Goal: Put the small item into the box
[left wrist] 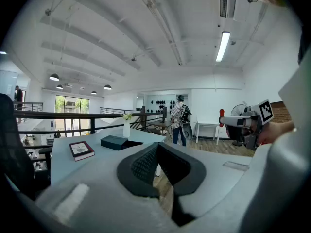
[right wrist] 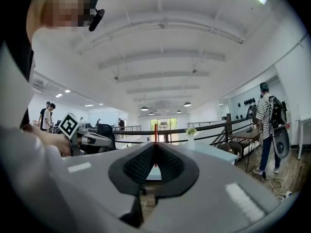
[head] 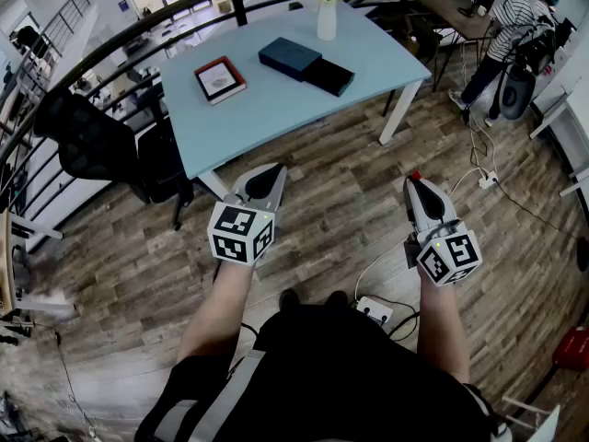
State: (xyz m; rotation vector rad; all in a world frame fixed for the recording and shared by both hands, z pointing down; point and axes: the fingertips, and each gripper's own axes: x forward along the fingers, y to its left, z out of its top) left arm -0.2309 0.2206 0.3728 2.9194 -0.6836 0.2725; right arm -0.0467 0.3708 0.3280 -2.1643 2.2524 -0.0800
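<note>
Right gripper (head: 416, 184): fingers clamped together on the small red item (head: 415, 175), a thin upright sliver; in the right gripper view the item (right wrist: 155, 132) stands pinched at the fingertips and pokes out toward 12 o'clock above them. Left gripper (head: 275, 173): fingertips closed on each other with nothing between them, confirmed in the left gripper view (left wrist: 158, 147). Both grippers are held over the wood floor (head: 331, 201), well apart from the table (head: 276, 109). Box (head: 289, 57): dark blue, lying on the light blue table, at 12 o'clock from the left gripper and between 10 and 11 o'clock from the right gripper and its item; a black tray (head: 330, 75) touches its 4 o'clock end. Book (head: 219, 79): flat on the table, at 8 o'clock from the box. White vase (head: 327, 18): upright, at 1 o'clock from the box, near the table's far edge.
</note>
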